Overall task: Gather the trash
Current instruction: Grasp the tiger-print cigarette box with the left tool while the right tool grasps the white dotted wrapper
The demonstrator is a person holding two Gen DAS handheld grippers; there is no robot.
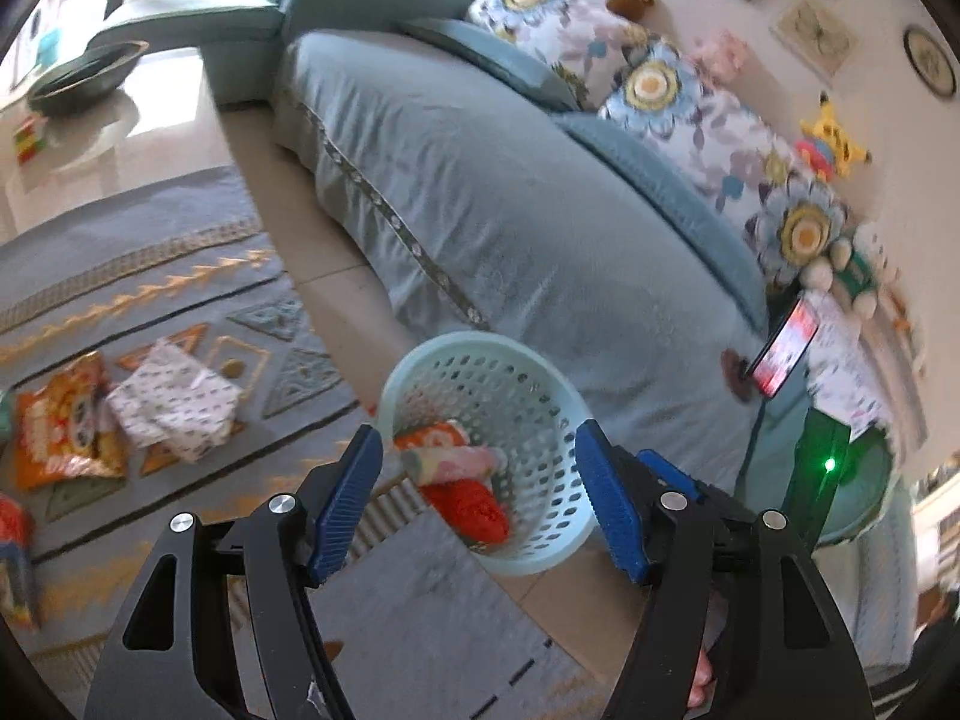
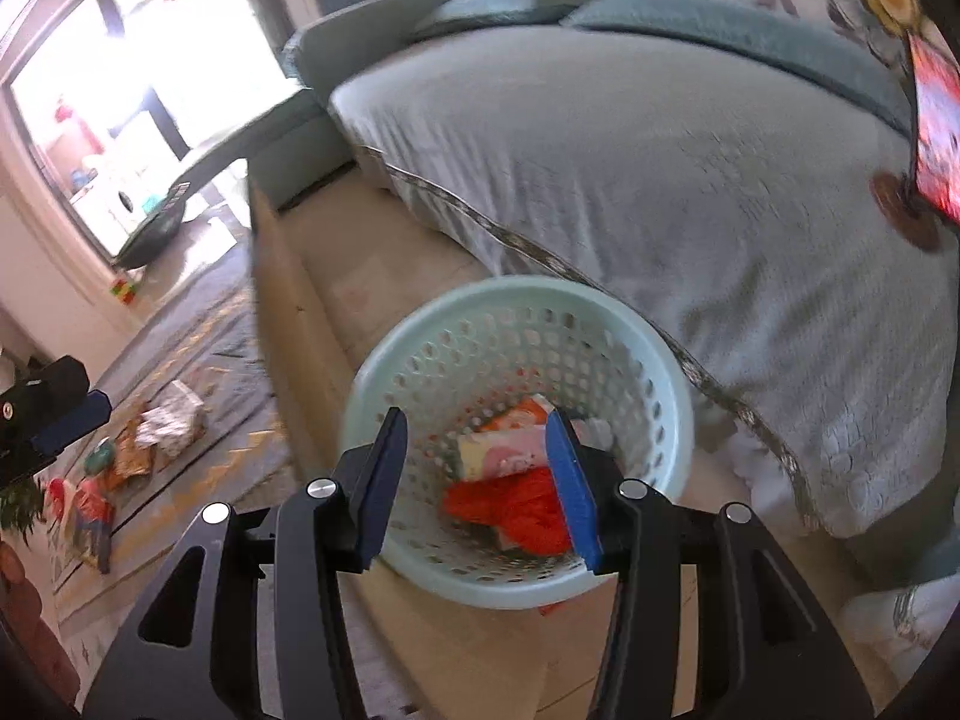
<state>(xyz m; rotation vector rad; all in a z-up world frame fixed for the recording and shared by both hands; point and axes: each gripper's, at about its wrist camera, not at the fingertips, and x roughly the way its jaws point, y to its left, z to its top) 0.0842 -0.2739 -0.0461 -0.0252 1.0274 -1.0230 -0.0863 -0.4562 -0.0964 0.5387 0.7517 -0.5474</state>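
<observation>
My landmark is the pale mint basket [image 1: 543, 546], a round perforated tub that stands on the beige tiled floor [image 2: 312, 300] just in front of the sofa [image 1: 480, 192]. Inside the basket lie three pieces of trash: a red wrapper [image 2: 516, 507] at the bottom, a pink and cream packet [image 2: 501, 450] on top of it, and an orange packet [image 1: 429, 435] behind that.

My left fingers [image 1: 480, 501] are spread wide with nothing between them, hanging above the basket's near rim. My right fingers [image 2: 477, 483] are also spread, less widely, and pinch nothing; they hang over the basket's mouth with the packets visible in the gap below.

Behind the basket the sofa is draped in a grey-blue cover with a patterned trim. Floral cushions [image 1: 672, 96] line its back, and soft toys sit along the wall above them. A phone [image 1: 783, 354] with a lit red screen is propped on the sofa, to the right of the basket.

To the left of the basket a grey rug [image 1: 150, 276] with orange geometric patterns covers the floor. On it, well apart from the basket, lie a white printed wrapper [image 1: 174, 402] and an orange snack bag [image 1: 66, 426], touching each other. Further off, past the rug, bright windows [image 2: 120, 102] light the room.
</observation>
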